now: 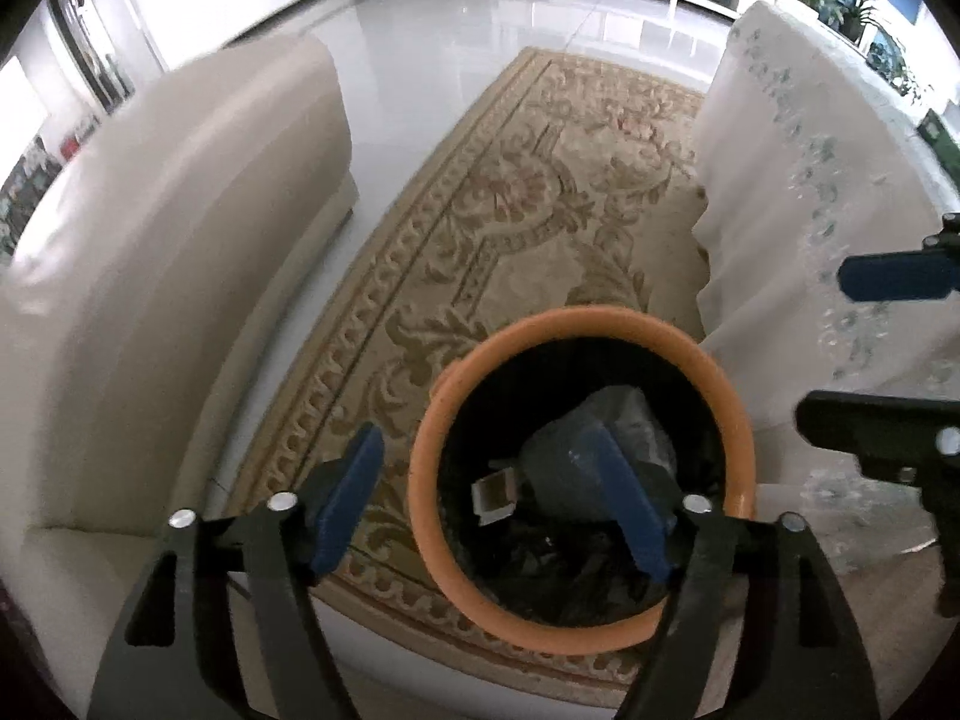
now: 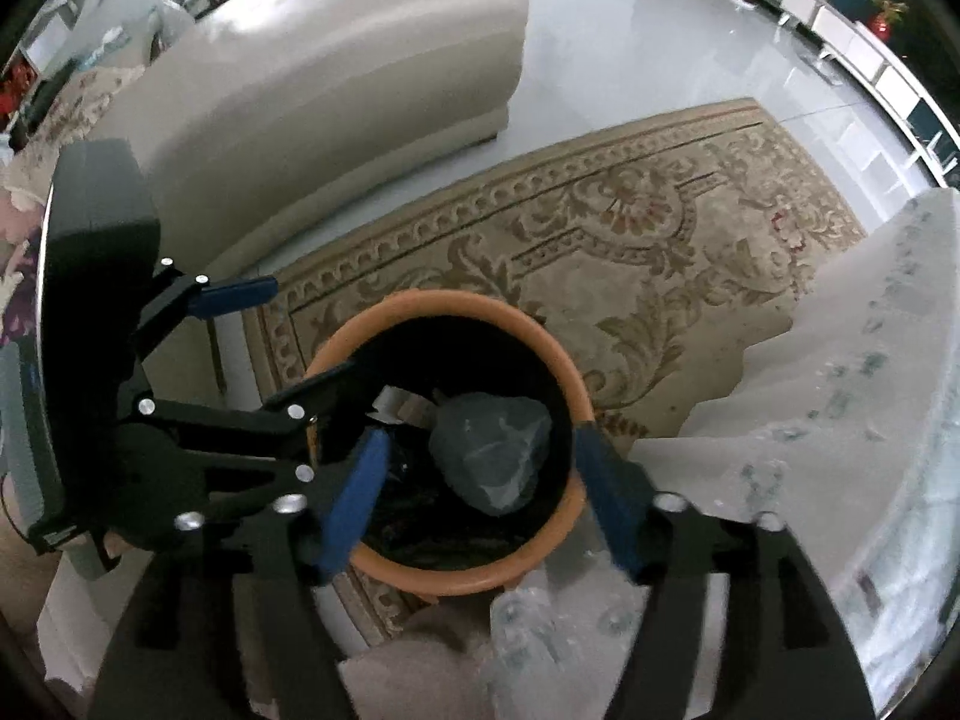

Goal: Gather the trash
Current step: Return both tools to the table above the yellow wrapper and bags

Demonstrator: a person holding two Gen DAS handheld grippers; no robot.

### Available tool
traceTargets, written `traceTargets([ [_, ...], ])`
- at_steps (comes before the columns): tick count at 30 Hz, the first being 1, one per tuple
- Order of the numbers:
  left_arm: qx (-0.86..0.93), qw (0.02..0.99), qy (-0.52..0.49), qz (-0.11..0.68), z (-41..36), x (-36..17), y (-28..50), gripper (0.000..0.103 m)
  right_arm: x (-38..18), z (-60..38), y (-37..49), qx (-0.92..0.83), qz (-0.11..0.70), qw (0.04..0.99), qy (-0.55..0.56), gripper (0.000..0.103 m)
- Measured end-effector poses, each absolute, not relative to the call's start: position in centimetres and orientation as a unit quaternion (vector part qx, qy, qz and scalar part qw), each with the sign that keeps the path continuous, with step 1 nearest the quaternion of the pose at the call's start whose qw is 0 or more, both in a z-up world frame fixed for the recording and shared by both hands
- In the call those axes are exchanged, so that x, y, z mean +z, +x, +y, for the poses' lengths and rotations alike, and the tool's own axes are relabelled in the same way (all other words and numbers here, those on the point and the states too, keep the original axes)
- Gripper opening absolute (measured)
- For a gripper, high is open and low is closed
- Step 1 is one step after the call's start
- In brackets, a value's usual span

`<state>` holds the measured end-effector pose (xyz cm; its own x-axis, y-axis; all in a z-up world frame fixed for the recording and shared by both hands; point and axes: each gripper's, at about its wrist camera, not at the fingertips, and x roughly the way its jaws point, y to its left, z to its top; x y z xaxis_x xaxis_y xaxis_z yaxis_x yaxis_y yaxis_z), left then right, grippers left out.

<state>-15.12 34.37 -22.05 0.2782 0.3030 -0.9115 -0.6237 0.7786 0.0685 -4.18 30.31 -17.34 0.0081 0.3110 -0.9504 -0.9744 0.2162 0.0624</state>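
Both grippers, left [image 1: 501, 507] and right [image 2: 480, 507], have jaws wide, empty; grey bag [image 2: 492, 456] lies below in bin [image 2: 540, 354]. Drop done.

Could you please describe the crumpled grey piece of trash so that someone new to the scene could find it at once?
On the patterned rug beside the cream sofa stands an orange-rimmed bin with a black liner. The grey crumpled wad lies inside, the largest, palest lump, next to a small white carton.
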Motion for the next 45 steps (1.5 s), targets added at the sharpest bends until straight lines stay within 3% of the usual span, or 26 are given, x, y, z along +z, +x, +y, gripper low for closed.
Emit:
traceTargets([
  [4,0.286,0.799,-0.138,0.51,32.7,-18.7,-14.7,0.081,-13.4,27.1,-3.3,0.524,0.479,0.634,-0.307,0.07],
  [8,0.279,0.818,-0.108,0.492,29.9,-14.9,-13.2,0.084,-9.1,23.3,-2.6,0.517,0.449,0.673,-0.28,0.086],
  [11,0.255,0.839,-0.084,0.472,26.9,-11.9,-11.8,0.092,-6.1,19.0,-1.8,0.496,0.425,0.71,-0.263,0.092],
  [17,0.189,0.867,-0.057,0.458,20.4,-8.4,-7.9,0.097,-3.9,11.1,0.7,0.445,0.422,0.754,-0.235,0.093],
  [33,0.101,0.878,0.008,0.468,6.9,-8.6,3.1,0.097,-3.9,-5.7,9.4,0.327,0.425,0.821,-0.197,0.093],
  [45,0.081,0.857,0.009,0.509,1.8,-11.3,8.9,0.097,-6.6,-12.8,15.4,0.266,0.446,0.836,-0.178,0.093],
])
